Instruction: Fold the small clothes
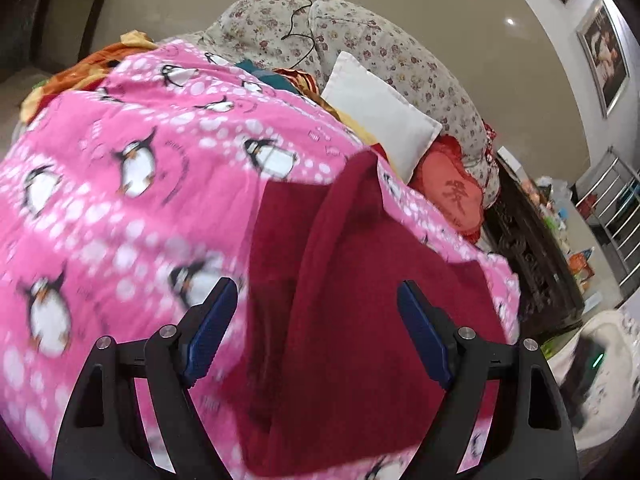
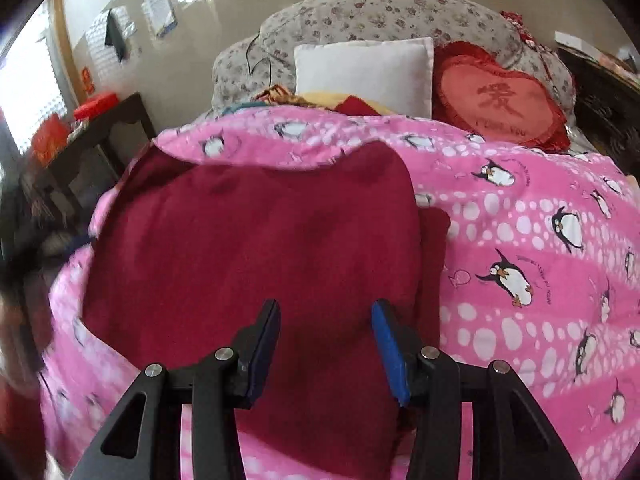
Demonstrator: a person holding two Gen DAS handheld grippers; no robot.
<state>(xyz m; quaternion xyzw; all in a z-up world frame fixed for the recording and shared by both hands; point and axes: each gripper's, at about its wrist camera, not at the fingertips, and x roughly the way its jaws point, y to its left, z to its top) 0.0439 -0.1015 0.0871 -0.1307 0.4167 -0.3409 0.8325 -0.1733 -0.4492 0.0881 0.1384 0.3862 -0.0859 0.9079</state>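
Observation:
A dark red garment (image 1: 344, 300) lies spread on the pink penguin-print blanket (image 1: 132, 168) on the bed. In the left wrist view a long fold ridge runs up its middle. My left gripper (image 1: 316, 296) is open wide and empty, hovering above the garment's near part. In the right wrist view the same red garment (image 2: 248, 248) lies partly folded, with a narrower layer sticking out along its right edge. My right gripper (image 2: 325, 312) is open and empty above the garment's near edge, on the pink blanket (image 2: 520, 240).
A white pillow (image 2: 364, 72), a red heart cushion (image 2: 500, 96) and a floral quilt (image 2: 380, 12) lie at the head of the bed. A dark side table (image 2: 92, 148) with red items stands to the left. Dark carved furniture (image 1: 532, 248) stands beside the bed.

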